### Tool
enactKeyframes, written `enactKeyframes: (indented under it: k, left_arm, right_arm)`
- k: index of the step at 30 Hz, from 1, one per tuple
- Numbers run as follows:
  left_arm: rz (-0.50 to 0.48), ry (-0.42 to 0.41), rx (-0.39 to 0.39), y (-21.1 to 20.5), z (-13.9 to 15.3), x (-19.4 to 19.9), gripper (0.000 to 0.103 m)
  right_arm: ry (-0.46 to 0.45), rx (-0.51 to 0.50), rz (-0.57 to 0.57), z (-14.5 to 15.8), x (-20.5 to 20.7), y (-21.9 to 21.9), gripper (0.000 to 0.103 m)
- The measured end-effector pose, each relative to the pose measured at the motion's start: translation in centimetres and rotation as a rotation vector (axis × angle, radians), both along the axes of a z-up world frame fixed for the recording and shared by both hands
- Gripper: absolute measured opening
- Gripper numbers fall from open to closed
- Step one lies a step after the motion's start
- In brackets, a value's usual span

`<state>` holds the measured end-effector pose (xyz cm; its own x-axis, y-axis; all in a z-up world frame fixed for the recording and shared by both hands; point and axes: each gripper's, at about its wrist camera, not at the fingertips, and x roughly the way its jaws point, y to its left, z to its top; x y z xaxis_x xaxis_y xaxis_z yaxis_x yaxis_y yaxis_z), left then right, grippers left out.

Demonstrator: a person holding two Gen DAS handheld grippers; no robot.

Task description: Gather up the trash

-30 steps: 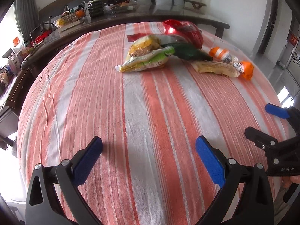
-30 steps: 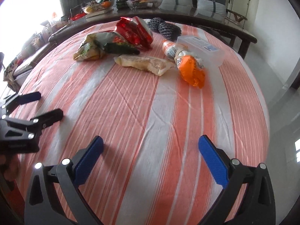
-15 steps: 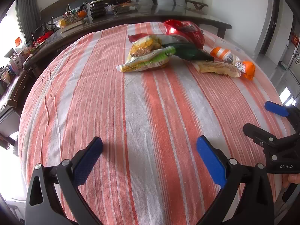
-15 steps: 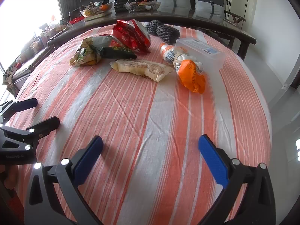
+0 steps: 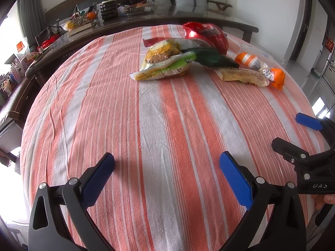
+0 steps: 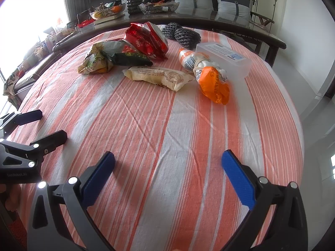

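Both of your grippers hover low over the near part of the striped tablecloth (image 5: 159, 113), jaws spread wide and holding nothing. The left gripper (image 5: 166, 177) shows its blue pads (image 5: 96, 179) over bare cloth; the right gripper (image 6: 167, 175) does the same, well short of the litter.

The trash lies in a loose cluster at the far side of the table:
- a yellow-green snack wrapper (image 5: 165, 62), farthest to your left;
- a dark green packet (image 6: 132, 59) touching it, partly under a red foil bag (image 6: 146, 39);
- a pale cracker packet (image 6: 159, 77) in front, nearest your right gripper;
- an orange plastic bag (image 6: 213, 83) tied to a white-and-orange bundle — just beside a clear plastic box (image 6: 228, 59).

Two steel scouring pads (image 6: 182, 33) sit behind the red bag. Each gripper appears at the edge of the other's view, the two well apart.
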<state>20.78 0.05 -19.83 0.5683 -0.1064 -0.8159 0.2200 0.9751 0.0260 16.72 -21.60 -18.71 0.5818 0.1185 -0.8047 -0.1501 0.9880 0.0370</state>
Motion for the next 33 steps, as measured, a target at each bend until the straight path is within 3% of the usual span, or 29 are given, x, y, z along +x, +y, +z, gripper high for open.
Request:
enactKeyframes:
  k: [10,17,33]
  left_arm:
    - [-0.003,0.001,0.000,0.0,0.0,0.0,0.099]
    - [-0.003,0.001,0.000,0.0,0.0,0.0,0.099]
    - [-0.010,0.006,-0.008,0.1,0.0,0.1,0.099]
  right_arm:
    - [0.064,0.000,-0.015,0.5,0.8,0.4,0.098]
    - [0.019,-0.004,-0.008,0.1,1.0,1.1,0.098]
    - [0.008,-0.001,-0.016,0.0,0.8,1.1,0.098]
